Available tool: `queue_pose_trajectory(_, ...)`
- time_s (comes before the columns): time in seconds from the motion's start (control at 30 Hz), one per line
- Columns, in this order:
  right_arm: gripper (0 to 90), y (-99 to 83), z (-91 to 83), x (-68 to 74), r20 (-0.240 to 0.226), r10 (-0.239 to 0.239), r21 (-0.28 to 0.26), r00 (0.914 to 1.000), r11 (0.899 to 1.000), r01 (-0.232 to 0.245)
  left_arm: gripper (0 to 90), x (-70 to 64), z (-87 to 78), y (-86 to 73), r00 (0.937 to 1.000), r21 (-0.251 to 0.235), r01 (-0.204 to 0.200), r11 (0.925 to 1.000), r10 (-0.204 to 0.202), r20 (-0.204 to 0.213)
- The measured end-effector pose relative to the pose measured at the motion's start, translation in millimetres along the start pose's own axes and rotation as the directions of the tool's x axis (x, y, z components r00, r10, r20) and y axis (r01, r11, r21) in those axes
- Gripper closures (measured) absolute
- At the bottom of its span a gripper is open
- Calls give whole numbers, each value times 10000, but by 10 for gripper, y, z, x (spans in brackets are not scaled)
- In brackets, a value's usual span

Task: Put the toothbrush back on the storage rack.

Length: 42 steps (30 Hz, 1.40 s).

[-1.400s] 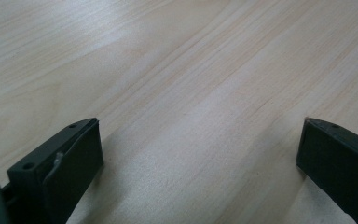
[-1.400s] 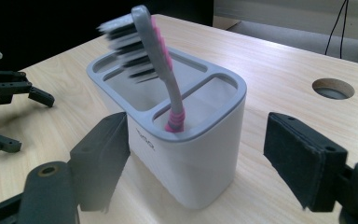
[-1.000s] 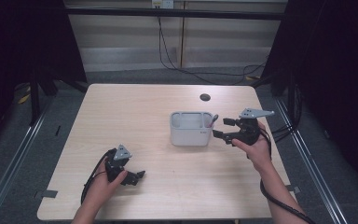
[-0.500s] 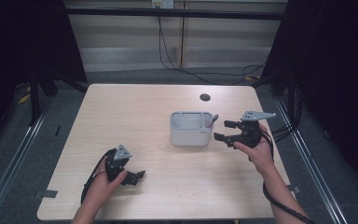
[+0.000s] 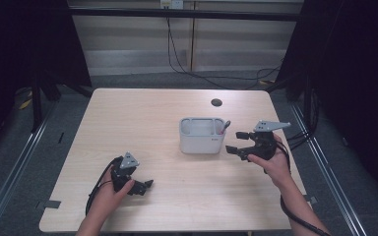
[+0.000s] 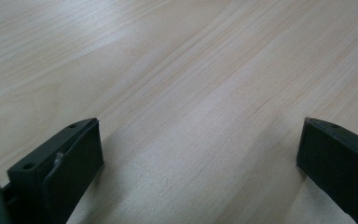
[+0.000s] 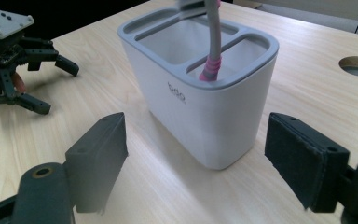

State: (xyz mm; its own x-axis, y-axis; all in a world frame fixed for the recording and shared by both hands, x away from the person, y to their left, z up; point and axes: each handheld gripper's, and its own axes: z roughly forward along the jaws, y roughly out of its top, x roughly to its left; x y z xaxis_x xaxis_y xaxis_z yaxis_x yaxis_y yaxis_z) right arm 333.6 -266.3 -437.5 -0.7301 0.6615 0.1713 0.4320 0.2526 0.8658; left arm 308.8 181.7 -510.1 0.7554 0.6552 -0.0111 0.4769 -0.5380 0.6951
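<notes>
A white holder (image 5: 202, 136) with a grey rim and three compartments stands right of the table's middle. A grey tool with a pink band (image 5: 225, 127) leans in its right-hand compartment. My right gripper (image 5: 233, 141) is open just right of the holder, jaws pointing at it and holding nothing. In the right gripper view the holder (image 7: 200, 102) stands close ahead of that gripper (image 7: 198, 135), with the tool (image 7: 211, 46) rising from the near compartment. My left gripper (image 5: 146, 187) rests open on the table near the front left. In the left gripper view its jaws (image 6: 200, 140) frame bare wood.
The wooden table (image 5: 142, 123) has a round dark hole (image 5: 216, 102) behind the holder. Black cables trail from both grippers off the front edge. The left gripper (image 7: 9, 60) shows far off beyond the holder in the right gripper view. Dark floor and metal rails surround the table.
My right gripper has eased slightly back toward the person, still open beside the holder. The left gripper has not moved.
</notes>
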Motion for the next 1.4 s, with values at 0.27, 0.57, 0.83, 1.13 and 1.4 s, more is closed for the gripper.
queue_pose_trajectory(0.27, 206, -89, 5, 14, -125, -49, 181, 9999, 9998, 51, 0, -1, 2, -1, 10000, -35, 29, 10000, -29, -6)
queue_pose_trajectory(0.57, 206, -173, -4, 19, -192, -53, 373, 9998, 9993, 60, 0, 0, 2, -1, 10000, -26, 11, 10000, -11, -11)
queue_pose_trajectory(0.83, 205, -253, 0, 6, -201, -56, 501, 9998, 9987, 66, 0, 0, 1, -1, 10000, -22, 6, 10000, -6, -13)
queue_pose_trajectory(1.13, 204, -346, -28, -60, -15, 83, 584, 10000, 9983, -82, 0, -1, 1, -1, 10000, -22, 9, 10000, -9, -2)
queue_pose_trajectory(1.4, 196, -424, -57, -121, 188, 135, 719, 9997, 9973, -148, 0, 0, 1, -1, 10000, -23, 7, 10000, -7, -15)
